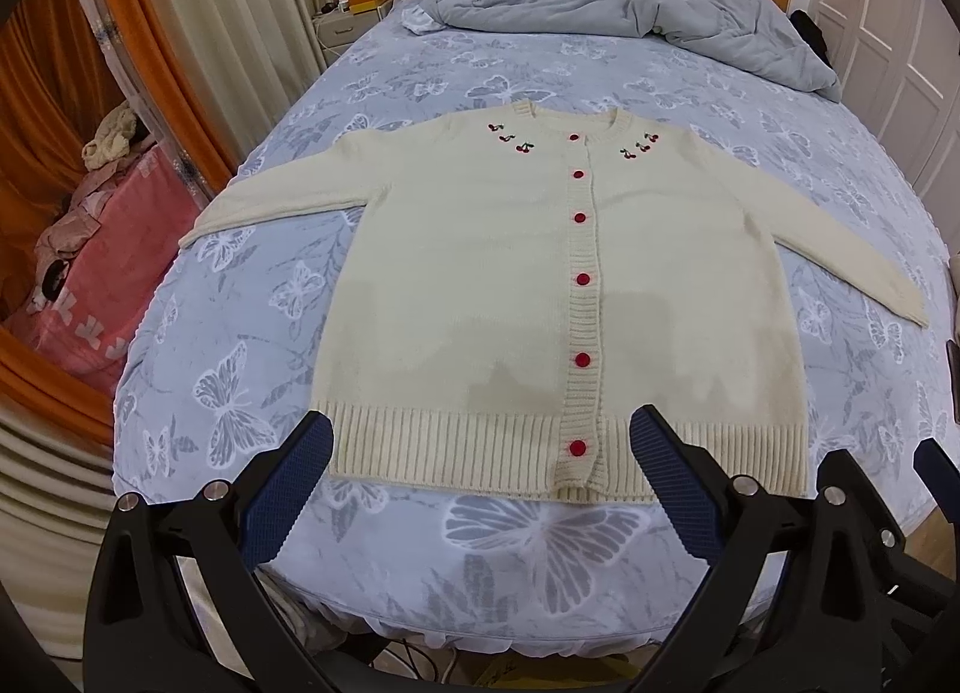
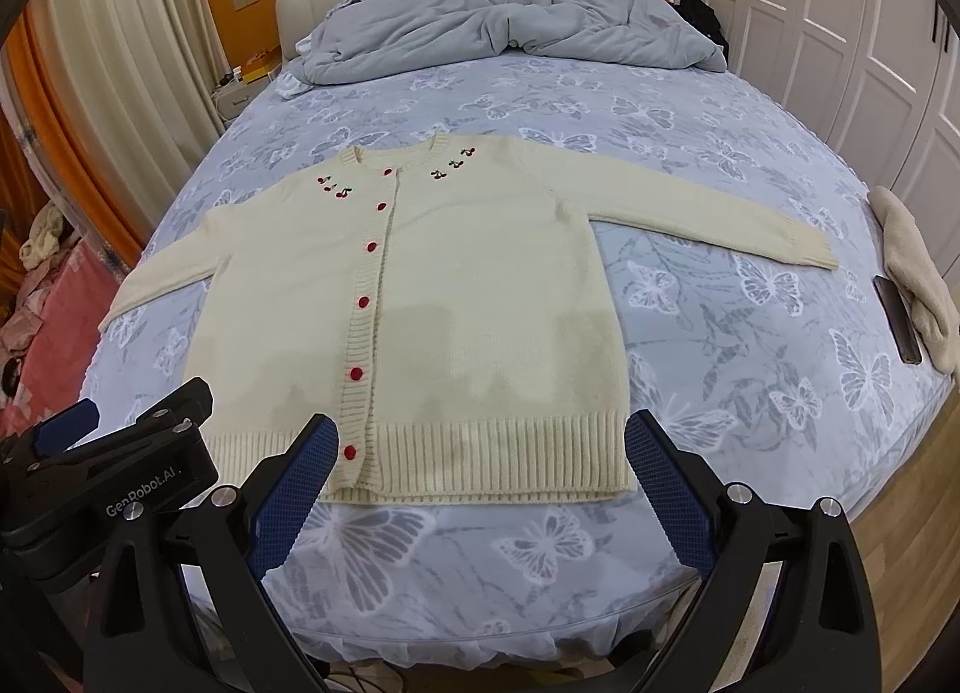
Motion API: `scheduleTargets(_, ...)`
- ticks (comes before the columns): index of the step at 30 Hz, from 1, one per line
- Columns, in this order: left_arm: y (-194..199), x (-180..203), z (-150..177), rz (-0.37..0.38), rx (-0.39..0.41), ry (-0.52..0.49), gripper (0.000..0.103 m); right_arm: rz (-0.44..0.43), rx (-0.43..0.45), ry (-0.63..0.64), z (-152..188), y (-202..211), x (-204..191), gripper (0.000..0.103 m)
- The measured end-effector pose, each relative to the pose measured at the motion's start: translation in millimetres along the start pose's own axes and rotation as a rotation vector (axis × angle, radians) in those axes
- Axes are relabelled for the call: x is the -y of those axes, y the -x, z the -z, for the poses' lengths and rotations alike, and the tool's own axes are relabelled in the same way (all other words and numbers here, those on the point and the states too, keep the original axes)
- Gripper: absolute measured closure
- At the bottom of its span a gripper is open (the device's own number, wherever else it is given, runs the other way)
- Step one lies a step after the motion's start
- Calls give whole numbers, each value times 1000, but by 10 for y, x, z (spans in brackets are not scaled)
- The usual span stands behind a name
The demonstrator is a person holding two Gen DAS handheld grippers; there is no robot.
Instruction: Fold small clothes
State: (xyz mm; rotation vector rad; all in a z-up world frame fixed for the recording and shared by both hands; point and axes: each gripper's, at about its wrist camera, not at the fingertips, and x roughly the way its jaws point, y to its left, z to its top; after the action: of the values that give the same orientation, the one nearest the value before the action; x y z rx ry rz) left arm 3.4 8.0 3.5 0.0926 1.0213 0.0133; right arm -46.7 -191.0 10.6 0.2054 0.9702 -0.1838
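Observation:
A cream knit cardigan (image 1: 480, 285) with red buttons and small cherry embroidery at the collar lies flat on the bed, buttoned, front up, both sleeves spread outward. In the right wrist view the same cardigan (image 2: 480, 297) fills the middle, its ribbed hem nearest me. My left gripper (image 1: 480, 429) hovers open just short of the hem, nothing between its blue pads. My right gripper (image 2: 480, 432) is likewise open above the hem's right half, holding nothing. The left gripper's black body (image 2: 120, 471) shows at the lower left of the right wrist view.
The bed sheet (image 1: 420, 561) is pale blue with white butterflies. A rumpled grey duvet (image 1: 630, 3) lies at the headboard end. A cream cloth (image 2: 918, 273) and a dark flat phone-like object (image 2: 897, 318) rest at the bed's right edge. Pink bedding (image 1: 114, 285) sits left of the bed.

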Motion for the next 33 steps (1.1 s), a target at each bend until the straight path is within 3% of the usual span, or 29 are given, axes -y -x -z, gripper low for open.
scheduleTargets(33, 18, 1, -27, -16, 6, 0, 7, 0, -2, 2, -6, 1, 8, 8)
